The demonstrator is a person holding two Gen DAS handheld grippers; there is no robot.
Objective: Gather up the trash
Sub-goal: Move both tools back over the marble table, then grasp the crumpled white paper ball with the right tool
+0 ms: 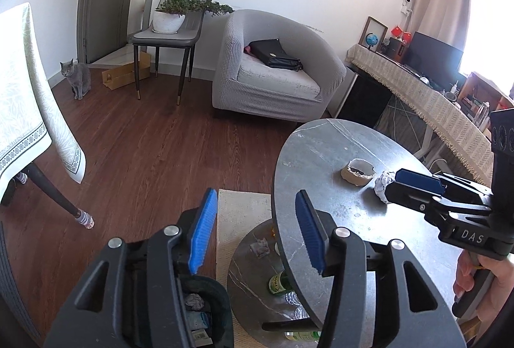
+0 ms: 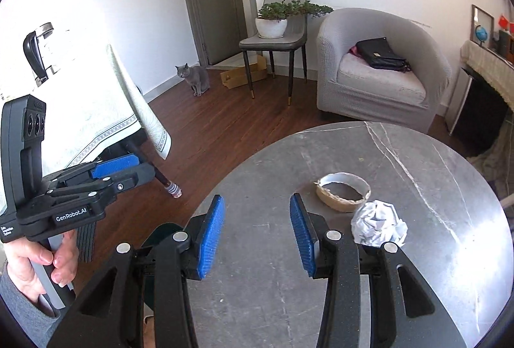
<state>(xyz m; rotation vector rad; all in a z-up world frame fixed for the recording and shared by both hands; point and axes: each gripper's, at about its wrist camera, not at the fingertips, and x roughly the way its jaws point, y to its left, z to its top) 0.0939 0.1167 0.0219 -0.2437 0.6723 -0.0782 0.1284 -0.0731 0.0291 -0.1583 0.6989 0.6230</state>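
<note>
**Both grippers empty over the round worktop**

The left gripper (image 1: 255, 227) hangs at the edge of the grey stone worktop (image 1: 324, 149), its jaws spread with nothing between them. Directly below it stands a dark bin (image 1: 205, 309) holding crumpled scraps. The right gripper (image 2: 257, 229) is above the worktop, jaws also apart and empty. A crumpled paper ball (image 2: 379, 224) lies on the worktop just beside the right gripper's right finger, near a torn cardboard ring (image 2: 343, 191). Bottles (image 1: 279, 283) sit on a lower shelf under the worktop. A grey cat (image 1: 77, 76) sits by the door.
</note>
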